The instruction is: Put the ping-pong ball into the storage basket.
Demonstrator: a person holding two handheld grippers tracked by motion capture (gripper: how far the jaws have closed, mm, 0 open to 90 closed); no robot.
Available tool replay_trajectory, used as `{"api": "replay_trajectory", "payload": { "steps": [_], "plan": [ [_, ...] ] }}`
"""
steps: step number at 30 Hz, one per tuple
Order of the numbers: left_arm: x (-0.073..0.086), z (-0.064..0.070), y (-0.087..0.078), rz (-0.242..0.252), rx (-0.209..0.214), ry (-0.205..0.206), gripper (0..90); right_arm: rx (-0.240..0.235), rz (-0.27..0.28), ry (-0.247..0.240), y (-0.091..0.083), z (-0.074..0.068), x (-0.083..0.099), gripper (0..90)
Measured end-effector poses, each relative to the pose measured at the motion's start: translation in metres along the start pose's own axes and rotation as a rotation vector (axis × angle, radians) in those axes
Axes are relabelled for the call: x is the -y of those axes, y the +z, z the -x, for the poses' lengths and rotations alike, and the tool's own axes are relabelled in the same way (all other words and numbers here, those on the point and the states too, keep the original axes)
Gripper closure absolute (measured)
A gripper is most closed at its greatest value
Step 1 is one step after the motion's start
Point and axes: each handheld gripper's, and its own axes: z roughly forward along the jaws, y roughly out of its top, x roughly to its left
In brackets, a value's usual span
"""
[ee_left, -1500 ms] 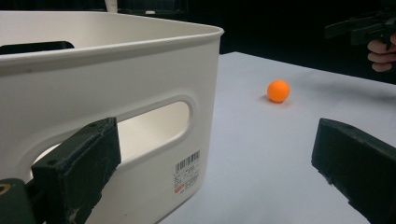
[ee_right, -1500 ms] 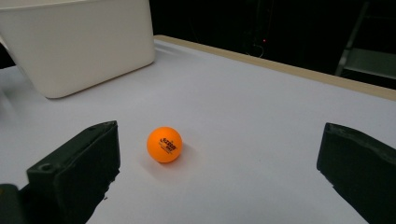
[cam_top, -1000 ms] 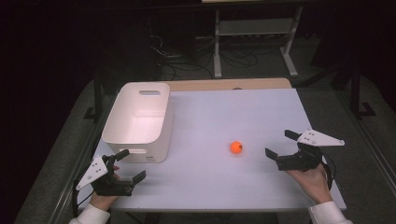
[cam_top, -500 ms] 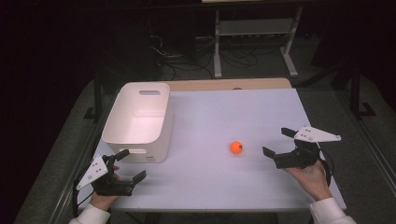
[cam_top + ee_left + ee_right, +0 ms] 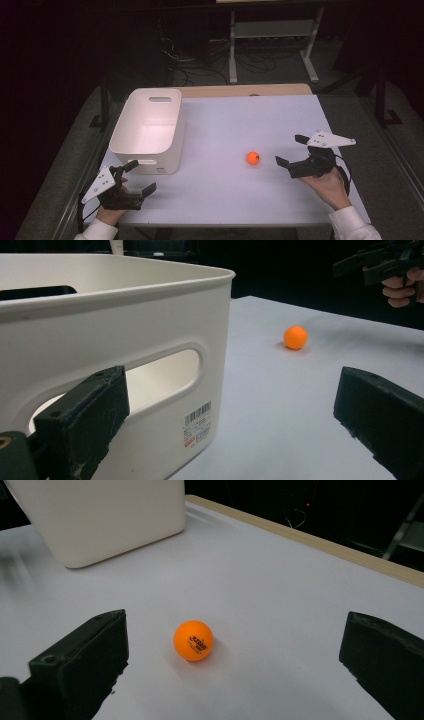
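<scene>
Looking down from the high view, we see 2 grippers on a white table point(image 5: 225, 200). Our left gripper point(image 5: 134, 176) sits at the near left corner, jaws spread wide and holding nothing, just beside the near end of a white bin point(image 5: 148, 131). Our right gripper point(image 5: 292, 150) is at the right, jaws also wide and empty, pointed at an orange ball point(image 5: 253, 158) that lies just beyond its tips on the bare tabletop. Open table stretches between ball and bin and toward the far wooden edge point(image 5: 245, 90). Both hands come in from the bottom, the right hand point(image 5: 327, 182) cupped under its gripper.

From the left gripper view, we see its 2 jaws far apart with nothing between them; the bin point(image 5: 115, 325) stands close ahead on the left, its handle slot and a barcode label point(image 5: 198, 422) facing us. The ball point(image 5: 295, 337) rests farther off on clear table, and the right gripper point(image 5: 375, 262) shows top right.

From the right gripper view, the jaws stand wide and the ball point(image 5: 193, 640) lies ahead between them, touching neither. The bin point(image 5: 100, 515) stands well beyond, upper left.
</scene>
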Motion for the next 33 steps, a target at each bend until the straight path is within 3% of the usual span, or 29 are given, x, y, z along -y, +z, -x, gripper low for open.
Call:
{"api": "replay_trajectory", "payload": {
  "steps": [7,9,14,17,26,33],
  "plan": [
    [0.000,-0.001,0.000,0.000,0.001,0.014,0.9,-0.013,-0.011,-0.008,0.003,0.000,-0.007,0.0],
    [0.000,0.000,0.001,0.013,0.001,-0.001,0.9,-0.025,-0.020,-0.015,0.004,0.001,-0.010,0.0],
    [-0.001,-0.001,0.000,0.001,0.000,0.020,0.9,-0.044,-0.028,-0.012,0.006,0.001,-0.014,0.0],
    [0.000,0.000,0.001,0.010,0.002,0.008,0.9,-0.051,-0.041,-0.017,0.010,0.002,-0.018,0.0],
    [0.000,-0.001,0.000,0.001,0.001,0.019,0.9,-0.088,-0.093,-0.044,0.029,0.001,-0.028,0.0],
    [0.000,-0.001,0.000,0.005,0.001,0.012,0.9,-0.102,-0.098,-0.066,0.041,-0.002,-0.037,0.0]
  ]
}}
